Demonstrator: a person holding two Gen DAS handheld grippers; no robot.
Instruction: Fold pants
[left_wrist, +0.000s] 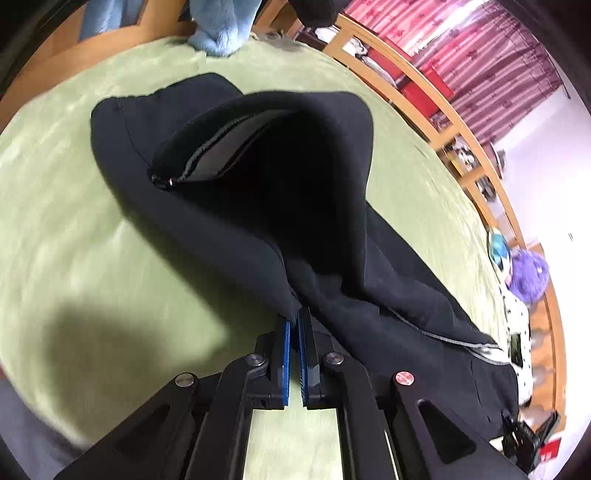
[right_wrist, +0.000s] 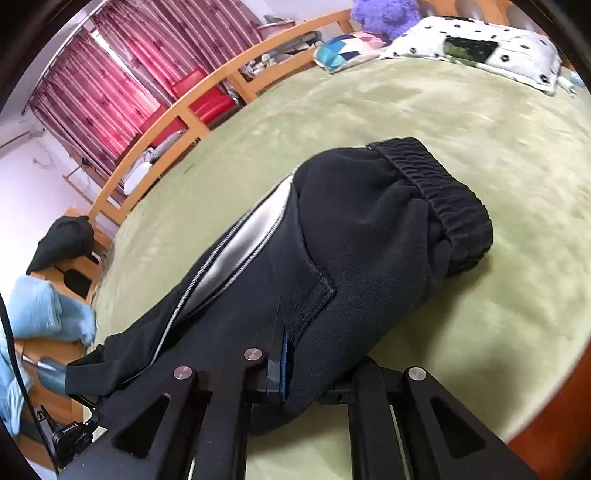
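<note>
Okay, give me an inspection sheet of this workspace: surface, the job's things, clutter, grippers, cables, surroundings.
Surface: green blanket covering a bed, wooden bed rail along one side.
Job's things: black pants partly lifted off the blanket, elastic waistband bunched at the far end, grey zip-edged strip showing.
Clutter: spotted pillow, patchwork cushion, purple plush toy, blue fleece.
Grippers: left gripper shut on pants fabric; right gripper buried in pants, one of its fingers hidden.
Cables: thin dark cable at the right view's edge.
Surroundings: red curtains, white wall.
</note>
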